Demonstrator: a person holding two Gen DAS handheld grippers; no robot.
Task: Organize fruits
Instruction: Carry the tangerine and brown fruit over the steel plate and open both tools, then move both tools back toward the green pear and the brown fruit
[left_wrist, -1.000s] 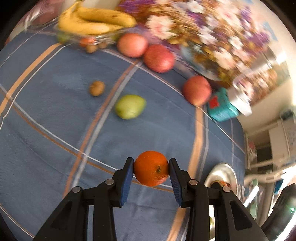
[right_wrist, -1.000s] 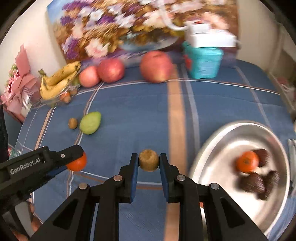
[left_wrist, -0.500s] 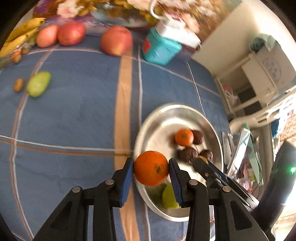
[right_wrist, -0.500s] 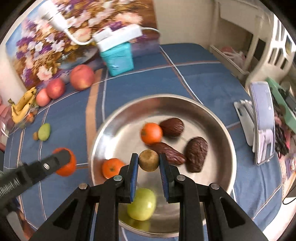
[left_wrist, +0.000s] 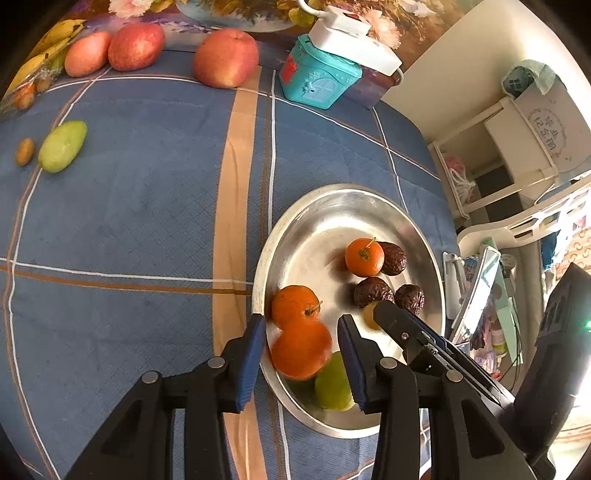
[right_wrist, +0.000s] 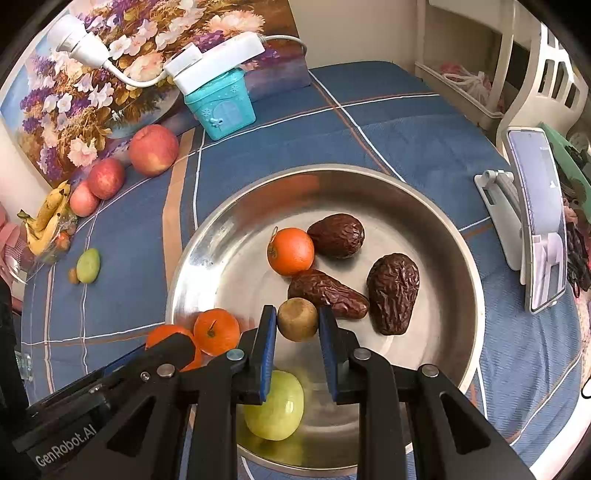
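My left gripper (left_wrist: 301, 349) has its jaws spread over the near rim of the steel bowl (left_wrist: 332, 199). The orange (left_wrist: 301, 350) between them is blurred and touches neither pad. My right gripper (right_wrist: 297, 325) has its jaws slightly apart around a small brown kiwi (right_wrist: 297, 319) low over the bowl (right_wrist: 436, 214). In the bowl lie two more oranges (right_wrist: 290, 251), three dark dates (right_wrist: 393, 291) and a green fruit (right_wrist: 275, 406).
On the blue checked cloth, at the back left, lie three apples (left_wrist: 225, 57), bananas (left_wrist: 48, 40), a green pear (left_wrist: 62, 146) and a small brown fruit (left_wrist: 24, 151). A teal box (left_wrist: 317, 79) stands behind. A phone on a stand (right_wrist: 535, 225) is right of the bowl.
Both grippers moved from the cloth to over the bowl. The left jaws opened and the orange is dropping out. The right jaws widened around the kiwi.
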